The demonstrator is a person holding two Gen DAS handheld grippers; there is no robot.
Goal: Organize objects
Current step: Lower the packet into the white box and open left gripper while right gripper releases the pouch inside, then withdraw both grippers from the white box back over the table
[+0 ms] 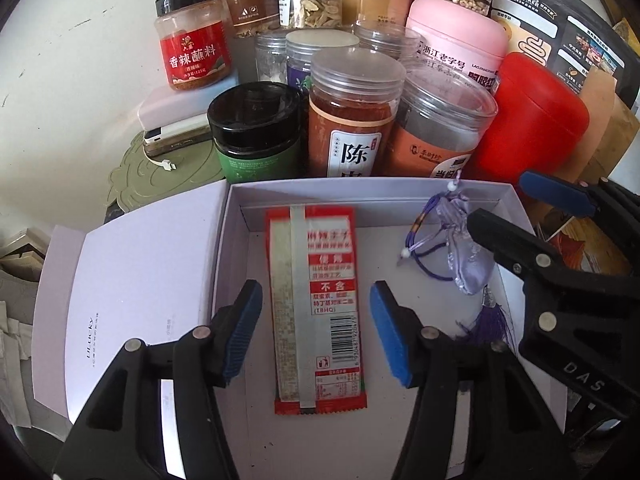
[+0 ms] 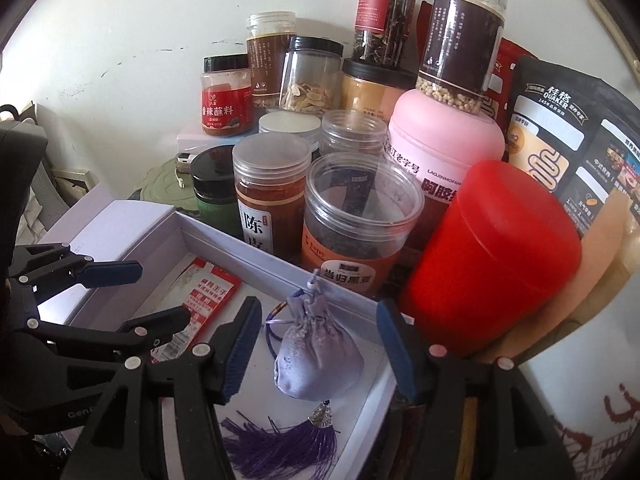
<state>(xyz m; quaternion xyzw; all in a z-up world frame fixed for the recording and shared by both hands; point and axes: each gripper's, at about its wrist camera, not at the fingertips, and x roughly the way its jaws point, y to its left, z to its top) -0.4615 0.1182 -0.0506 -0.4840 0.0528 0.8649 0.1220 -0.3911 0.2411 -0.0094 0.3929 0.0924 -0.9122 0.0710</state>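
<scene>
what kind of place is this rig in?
Likely a home pantry shelf or kitchen counter corner against a wall. Crowded food jars, such as the red-label seasoning jar, a Quaker oats bag, and an open white box holding a snack packet.

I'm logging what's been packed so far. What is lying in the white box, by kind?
Red snack packet: 1
Purple sachet with tassel: 1
Total: 2, both loose in the white box, with the jaws of both grippers open above them.
</scene>
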